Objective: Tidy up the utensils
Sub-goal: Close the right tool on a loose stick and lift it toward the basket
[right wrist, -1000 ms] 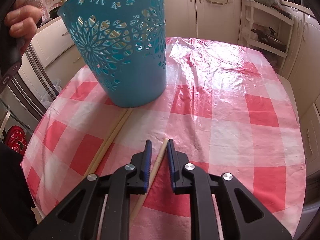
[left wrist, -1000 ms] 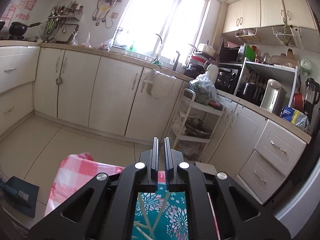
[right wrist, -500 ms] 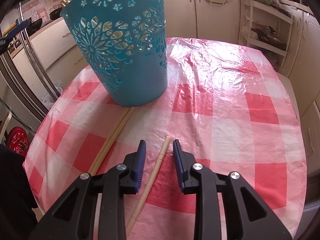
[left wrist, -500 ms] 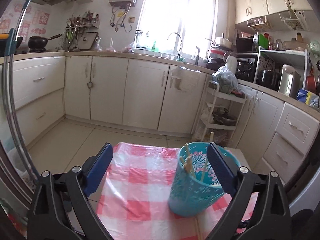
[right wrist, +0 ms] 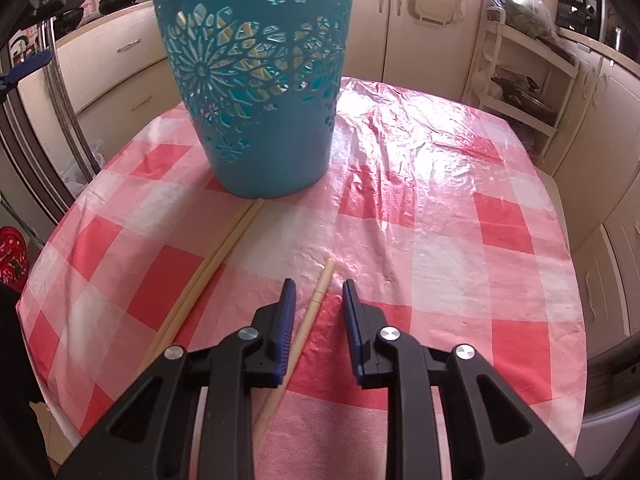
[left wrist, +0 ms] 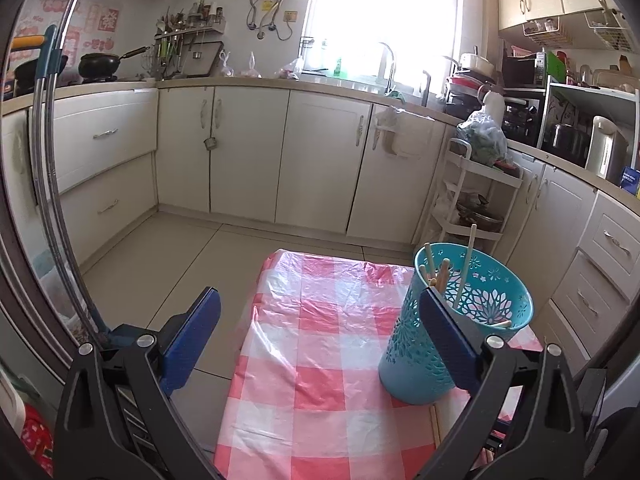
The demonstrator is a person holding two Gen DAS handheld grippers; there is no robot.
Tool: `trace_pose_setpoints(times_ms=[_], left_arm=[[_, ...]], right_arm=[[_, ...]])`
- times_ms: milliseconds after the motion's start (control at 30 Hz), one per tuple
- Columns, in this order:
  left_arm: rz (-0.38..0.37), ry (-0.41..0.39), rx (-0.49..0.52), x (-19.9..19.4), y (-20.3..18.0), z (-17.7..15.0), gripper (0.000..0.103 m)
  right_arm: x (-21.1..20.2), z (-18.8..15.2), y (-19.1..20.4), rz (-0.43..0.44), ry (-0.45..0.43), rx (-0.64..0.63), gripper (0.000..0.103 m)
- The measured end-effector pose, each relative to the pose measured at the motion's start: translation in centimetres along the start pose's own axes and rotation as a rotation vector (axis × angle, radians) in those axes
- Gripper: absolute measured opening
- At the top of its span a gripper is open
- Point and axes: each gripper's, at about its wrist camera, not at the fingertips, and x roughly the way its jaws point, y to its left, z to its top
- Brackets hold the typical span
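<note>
One chopstick between right gripper pads (lower end hidden).

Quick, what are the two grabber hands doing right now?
Left gripper: wide open, holding nothing.
Right gripper: open, a chopstick lying between its fingers, not gripped.

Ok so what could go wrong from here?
1. The right gripper is open around a thin chopstick lying flat; closing could roll it away or pinch the tablecloth.
2. The tall blue basket holds leaning chopsticks, and the left gripper is off it; a bump might tip it.
</note>
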Motion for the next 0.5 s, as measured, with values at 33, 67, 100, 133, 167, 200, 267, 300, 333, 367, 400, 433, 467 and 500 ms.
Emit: trace_pose_setpoints(times_ms=[33,67,100,133,167,200,267,300,333,367,400,433,467,500], left_arm=[[0.002,0.002,0.002,0.1,-0.1,0.0,0.095],[0.005,0.001,0.006,0.1,-0.1,-0.1,0.095],[0.008,0.000,0.012,0.1,-0.2,-0.1,0.095],[0.010,-0.001,0.022,0.0,-0.4,-0.1,0.095],[0.011,-0.001,0.031,0.1,-0.5,-0.2,0.095],[0.011,0.000,0.039,0.1,-0.7,-0.3,0.095],[0.010,0.004,0.054,0.3,-1.1,-0.3,0.095],[0.009,0.006,0.060,0.3,-1.3,-0.4,0.095],[0.008,0.010,0.067,0.4,-1.5,-0.4,0.095],[0.008,0.014,0.072,0.5,-1.6,-0.5,0.095],[0.008,0.018,0.075,0.7,-1.7,-0.5,0.095],[0.008,0.022,0.078,0.8,-1.8,-0.6,0.095],[0.008,0.029,0.080,1.0,-1.9,-0.7,0.095],[0.008,0.037,0.082,1.1,-1.9,-0.8,0.095]], right_arm=[[0.0,0.1,0.3,-0.009,0.004,-0.030,0.015],[0.0,0.1,0.7,-0.013,0.009,-0.049,0.011],[-0.1,0.2,0.9,-0.013,0.016,-0.057,0.010],[-0.1,0.2,0.8,-0.011,0.022,-0.053,0.009],[-0.1,0.3,0.5,-0.002,0.030,-0.036,0.009],[0.0,0.3,0.2,0.006,0.042,-0.016,0.010],[0.1,0.4,-0.3,0.023,0.059,0.014,0.010],[0.1,0.4,-0.3,0.023,0.062,0.010,0.010],[0.1,0.4,-0.1,0.015,0.060,-0.005,0.010],[0.1,0.4,0.0,0.011,0.058,-0.016,0.010],[0.1,0.4,0.0,0.013,0.058,-0.018,0.009],[0.0,0.4,-0.2,0.027,0.062,-0.004,0.009],[0.0,0.4,-0.6,0.046,0.069,0.023,0.008],[-0.1,0.4,-1.0,0.061,0.072,0.048,0.007]])
